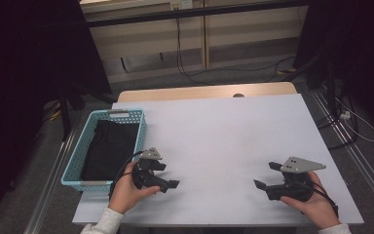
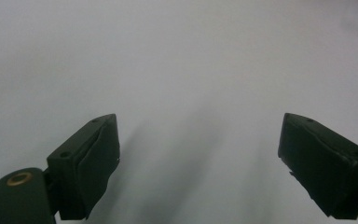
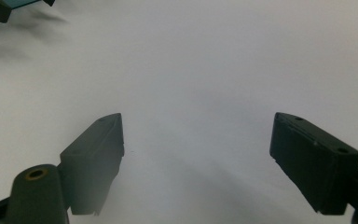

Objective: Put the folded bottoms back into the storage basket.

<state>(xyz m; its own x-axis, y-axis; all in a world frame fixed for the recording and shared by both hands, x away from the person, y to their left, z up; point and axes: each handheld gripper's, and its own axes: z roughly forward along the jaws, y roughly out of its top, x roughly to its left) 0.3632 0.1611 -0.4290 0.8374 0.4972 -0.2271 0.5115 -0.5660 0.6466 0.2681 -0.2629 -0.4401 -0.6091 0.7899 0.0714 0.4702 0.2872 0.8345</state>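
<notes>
Jaws of left gripper (image 1: 169, 175) and right gripper (image 1: 265, 176) held wide, empty. Risk: black folded cloth (image 1: 109, 146) in turquoise plastic basket (image 1: 137, 127), ten o'clock, snagged on mesh if gripped shallowly.

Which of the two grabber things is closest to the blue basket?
The left gripper. It sits just beside the blue basket holding dark cloth, while the right gripper is far across the white table.

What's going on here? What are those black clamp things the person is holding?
A person at a white table holds a two-jaw gripper in each hand. The left gripper and the right gripper both rest low over bare tabletop, jaws open, gripping nothing. A light blue basket by the left hand holds dark folded cloth.
</notes>
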